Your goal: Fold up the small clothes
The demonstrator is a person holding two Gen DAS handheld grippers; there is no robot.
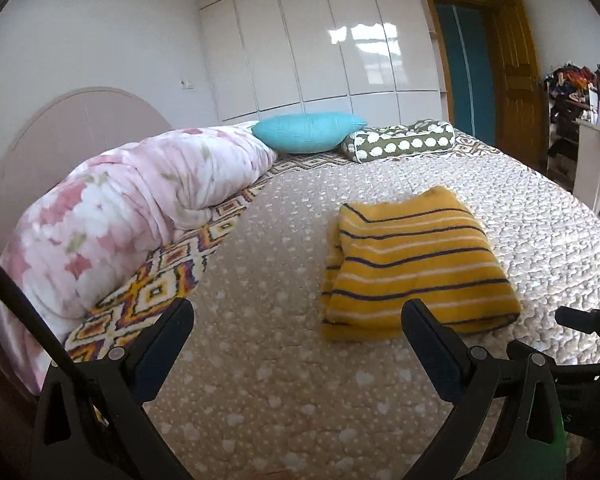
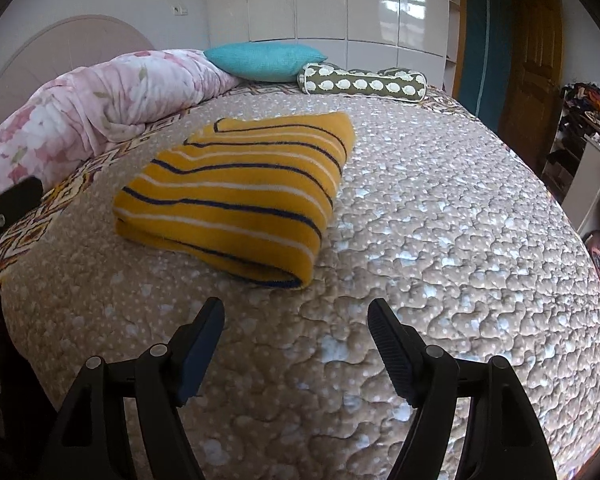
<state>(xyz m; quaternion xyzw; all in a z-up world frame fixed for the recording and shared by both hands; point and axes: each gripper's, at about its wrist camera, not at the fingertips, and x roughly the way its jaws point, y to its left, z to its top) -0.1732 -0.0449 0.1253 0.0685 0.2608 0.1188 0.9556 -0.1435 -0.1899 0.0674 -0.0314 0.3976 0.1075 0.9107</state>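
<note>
So we've got the yellow striped garment [image 1: 416, 264] lying folded into a chunky rectangle on the beige quilted bedspread [image 1: 260, 248], roughly in the middle of the bed. It has navy and white stripes running across it, and the folded edge faces us in the right wrist view, where the layers stack up at the near corner.

Our left gripper [image 1: 298, 320] hangs above the bedspread with its jaws spread wide and nothing between them. The garment sits just past its right finger, not touching as far as we can see. Our right gripper [image 2: 296, 320] is the same story: jaws wide apart, empty, hovering over bare quilt with the garment just ahead and a bit to the left of it. Neither one is on the cloth.

Around the bed: a pink floral duvet [image 1: 132, 200] is bunched up along the left side by the rounded headboard [image 1: 60, 120], with a strip of patterned blanket [image 1: 152, 292] peeking out beneath it. At the far end sits a teal pillow [image 1: 308, 132], touching a green bolster with white dots [image 1: 400, 142] beside it. Behind those is a glossy white wardrobe [image 1: 320, 40], then a wooden door [image 1: 516, 76] standing open, and a cluttered shelf [image 1: 580, 92] off on the right.
</note>
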